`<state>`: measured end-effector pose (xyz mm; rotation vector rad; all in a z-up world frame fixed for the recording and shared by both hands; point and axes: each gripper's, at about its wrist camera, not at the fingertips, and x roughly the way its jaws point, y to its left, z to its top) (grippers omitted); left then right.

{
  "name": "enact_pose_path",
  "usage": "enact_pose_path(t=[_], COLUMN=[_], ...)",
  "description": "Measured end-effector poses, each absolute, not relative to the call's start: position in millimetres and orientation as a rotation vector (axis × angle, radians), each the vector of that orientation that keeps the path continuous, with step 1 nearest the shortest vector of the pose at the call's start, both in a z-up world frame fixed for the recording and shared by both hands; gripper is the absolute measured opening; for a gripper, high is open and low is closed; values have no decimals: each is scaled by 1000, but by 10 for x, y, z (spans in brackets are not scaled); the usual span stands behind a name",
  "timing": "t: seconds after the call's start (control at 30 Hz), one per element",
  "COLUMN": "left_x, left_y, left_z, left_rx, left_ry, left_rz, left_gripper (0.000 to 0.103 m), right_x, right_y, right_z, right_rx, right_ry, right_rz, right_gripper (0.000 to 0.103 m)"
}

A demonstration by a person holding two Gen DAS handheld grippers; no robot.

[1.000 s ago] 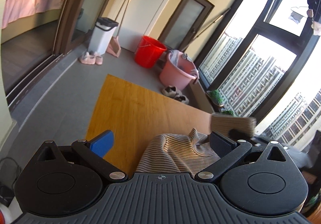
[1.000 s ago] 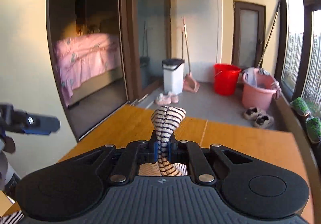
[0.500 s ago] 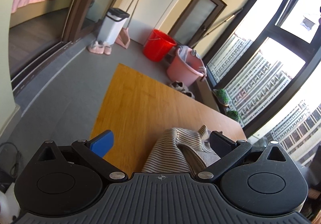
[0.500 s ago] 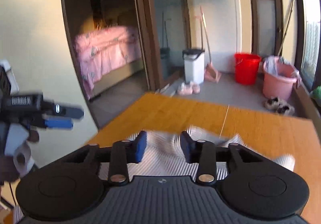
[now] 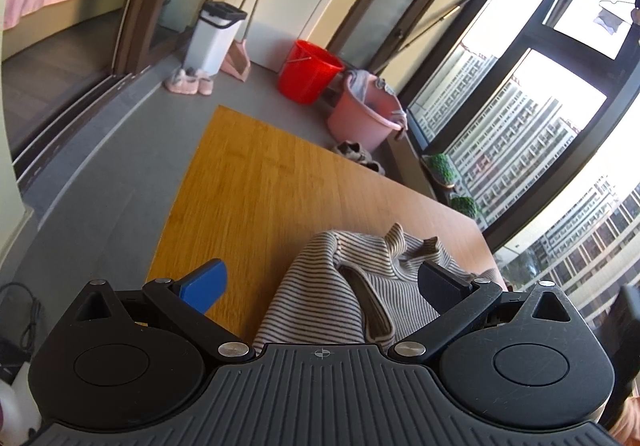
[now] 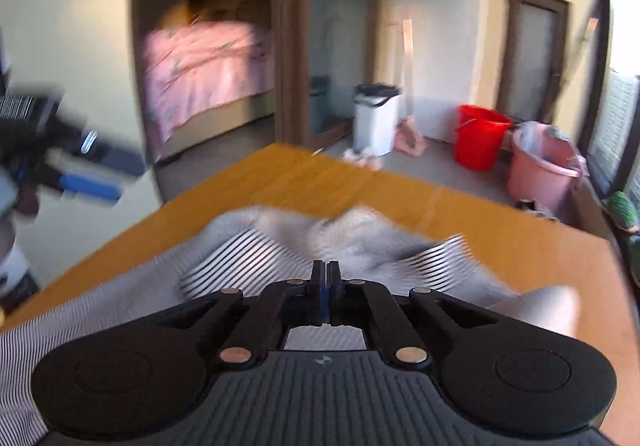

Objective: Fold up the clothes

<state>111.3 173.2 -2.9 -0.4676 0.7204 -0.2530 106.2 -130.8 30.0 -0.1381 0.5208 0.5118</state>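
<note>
Left gripper (image 5: 320,278): wide open, nothing held, poised above the near end of a striped sweater (image 5: 352,286). Sweater rumpled on the wooden worktop (image 5: 256,182), lying between and just ahead of the spread fingers, one fold raised toward the right finger (image 5: 440,280). Bare worktop ahead and to the left of the blue-padded left finger (image 5: 202,280).

Right gripper (image 6: 326,278): fully closed, pads pressed together; no cloth seen between them, though view blurred. Same sweater (image 6: 256,250) spread directly beneath and ahead, reaching back past both sides of the gripper. Left gripper visible far left (image 6: 80,170), blurred, raised off the worktop (image 6: 520,246).

Beyond the worktop's far edge: red bucket (image 5: 310,72), pink basin (image 5: 364,114), white bin (image 5: 216,34).
</note>
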Motion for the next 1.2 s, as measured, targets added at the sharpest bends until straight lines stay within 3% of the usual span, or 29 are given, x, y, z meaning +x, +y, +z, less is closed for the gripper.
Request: enact_pose_path(t=[0.07, 0.13, 0.2, 0.37, 0.4, 0.43, 0.7, 0.83, 1.2], left_x=[1113, 1107, 1101, 1086, 1082, 1079, 1105, 1106, 1012], left_y=[1721, 1711, 1701, 1677, 1672, 1667, 1650, 1627, 1784], left_z=[-32, -34, -37, -44, -46, -47, -106, -120, -84], left_rx=[-469, -470, -470, -471, -471, -471, -497, -499, -494], left_ry=[722, 724, 726, 732, 733, 734, 741, 742, 734], left_rz=[-257, -261, -265, -275, -277, -279, -302, -318, -277], left_gripper=[103, 103, 103, 103, 103, 103, 103, 103, 103], right_x=[1001, 903, 822, 843, 878, 919, 999, 785, 1103], right_y=[-1411, -1356, -1174, -730, -742, -816, -2156, -2115, -734], right_z=[447, 478, 377, -40, -45, 0, 1207, 1615, 412], right_rx=[-146, -164, -176, -182, -158, -118, 18, -85, -269], right_ry=[484, 477, 500, 585, 591, 592, 230, 50, 390], right_rz=[542, 600, 669, 724, 714, 698, 269, 218, 541], right_gripper=[5, 32, 37, 35, 15, 9, 9, 9, 9])
